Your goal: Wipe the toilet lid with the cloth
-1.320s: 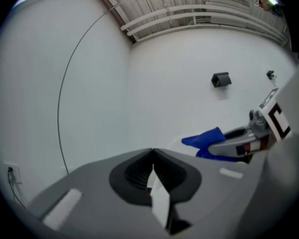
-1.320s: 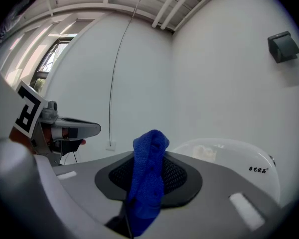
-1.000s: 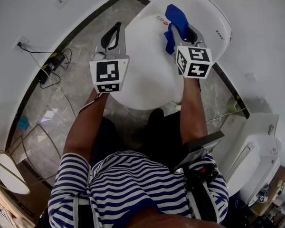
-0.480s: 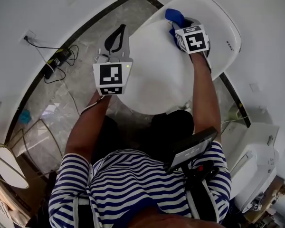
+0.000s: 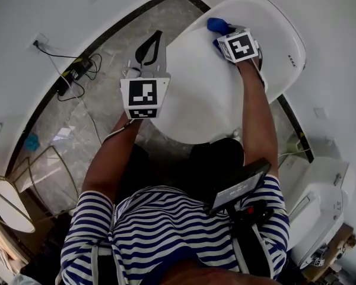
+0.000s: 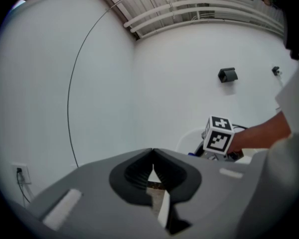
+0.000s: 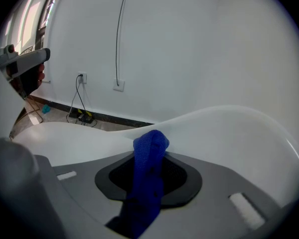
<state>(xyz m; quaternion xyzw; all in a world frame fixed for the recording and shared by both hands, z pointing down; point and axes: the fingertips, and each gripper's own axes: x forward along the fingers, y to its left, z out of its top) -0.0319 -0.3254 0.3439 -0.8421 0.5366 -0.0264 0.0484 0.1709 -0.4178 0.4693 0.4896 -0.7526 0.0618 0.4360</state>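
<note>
White toilet lid point(image 5: 196, 94), far end: right gripper point(image 7: 150, 156) fingers clamp blue cloth point(image 5: 218, 25); left gripper point(image 6: 152, 153) fingers closed, empty

- The toilet lid point(image 5: 193, 94) is seen as a smooth, glossy white oval, lowered flat, with its narrower end toward the person.
- The cloth point(image 5: 217, 25), deep blue and coarse-textured, is held bunched into a narrow upright fold between the jaws of the right gripper point(image 5: 224, 35); its tip is seen at the lid's far end.
</note>
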